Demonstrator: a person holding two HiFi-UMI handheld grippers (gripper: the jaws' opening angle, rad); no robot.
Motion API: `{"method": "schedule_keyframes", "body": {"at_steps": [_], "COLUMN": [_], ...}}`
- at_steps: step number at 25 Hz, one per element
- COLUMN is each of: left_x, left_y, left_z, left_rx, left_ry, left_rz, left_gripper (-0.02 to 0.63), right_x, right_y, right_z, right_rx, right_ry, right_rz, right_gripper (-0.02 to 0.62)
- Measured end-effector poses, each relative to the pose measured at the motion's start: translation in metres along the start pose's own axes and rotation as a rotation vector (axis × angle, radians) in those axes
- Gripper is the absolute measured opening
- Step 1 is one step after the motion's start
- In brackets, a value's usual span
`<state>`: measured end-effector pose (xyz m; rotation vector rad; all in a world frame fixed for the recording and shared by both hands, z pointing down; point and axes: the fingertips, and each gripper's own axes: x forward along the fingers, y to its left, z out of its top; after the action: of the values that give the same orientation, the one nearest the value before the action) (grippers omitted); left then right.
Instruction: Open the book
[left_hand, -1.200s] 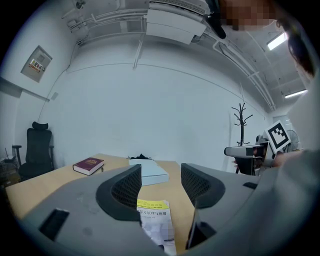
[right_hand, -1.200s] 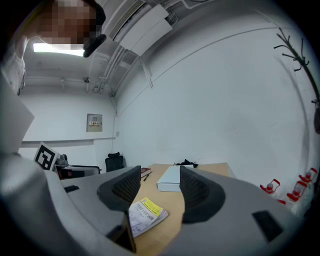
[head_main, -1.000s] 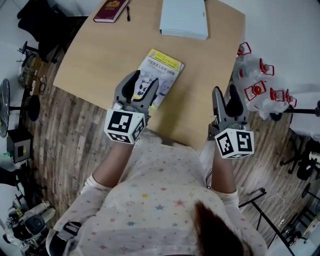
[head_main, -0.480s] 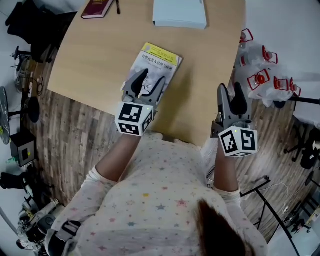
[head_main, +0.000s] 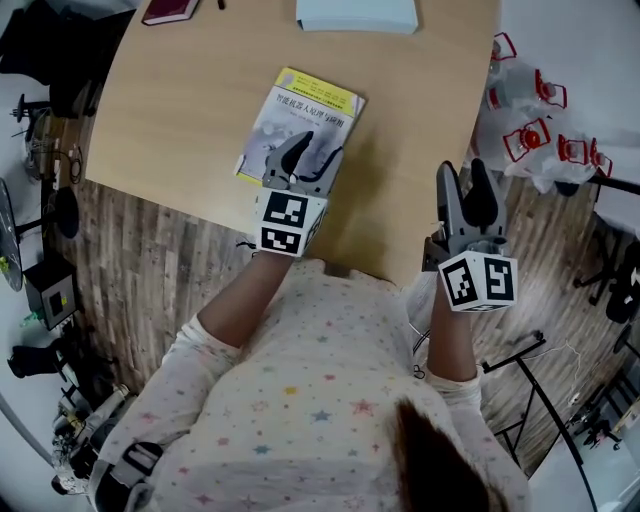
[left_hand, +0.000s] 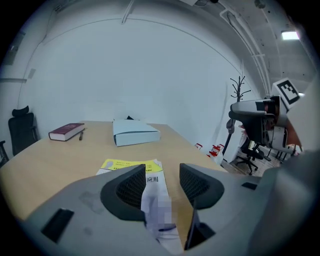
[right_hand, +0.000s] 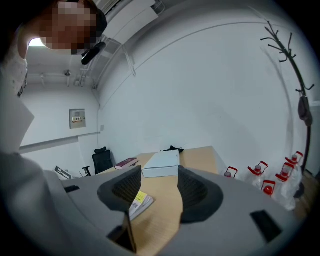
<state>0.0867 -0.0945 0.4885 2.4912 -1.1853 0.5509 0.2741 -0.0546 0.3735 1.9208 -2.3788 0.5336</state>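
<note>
A closed book (head_main: 300, 120) with a white cover and a yellow top band lies flat on the wooden table (head_main: 180, 120). My left gripper (head_main: 311, 150) hovers over the book's near right corner, jaws open, with nothing between them. In the left gripper view the book (left_hand: 131, 165) shows past the open left gripper (left_hand: 162, 181). My right gripper (head_main: 466, 180) hangs open at the table's right edge, away from the book. From the right gripper view the book (right_hand: 141, 200) lies low to the left of the right gripper (right_hand: 159, 186).
A pale blue box (head_main: 357, 14) and a dark red book (head_main: 168, 10) lie at the table's far side. Red-capped water jugs (head_main: 540, 130) stand on the floor to the right. Office chairs and stands crowd the left floor.
My left gripper has moved forward and to the right over the book's near end. The right gripper has barely shifted.
</note>
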Motion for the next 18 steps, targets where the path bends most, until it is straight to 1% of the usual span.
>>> {"method": "schedule_keyframes", "body": {"at_steps": [3, 7, 14, 18], "left_x": [0.01, 0.023, 0.035, 0.04], "left_y": [-0.006, -0.011, -0.019, -0.02], "left_z": [-0.017, -0.042, -0.074, -0.082], "left_rx": [0.024, 0.04, 0.052, 0.075], "left_ry": [0.056, 0.138, 0.232, 0.288], "left_rz": [-0.015, -0.025, -0.032, -0.026], "left_gripper": [0.199, 0.199, 0.184, 0.184], "right_x": [-0.002, -0.005, -0.014, -0.018], "right_y": [-0.001, -0.001, -0.007, -0.009], "right_z": [-0.009, -0.017, -0.028, -0.034], "right_rx": [0.009, 0.019, 0.032, 0.041], "right_ry": [0.017, 0.031, 0.05, 0.06], "right_rz": [-0.007, -0.015, -0.037, -0.044], "right_gripper": [0.219, 0.219, 0.219, 0.219]}}
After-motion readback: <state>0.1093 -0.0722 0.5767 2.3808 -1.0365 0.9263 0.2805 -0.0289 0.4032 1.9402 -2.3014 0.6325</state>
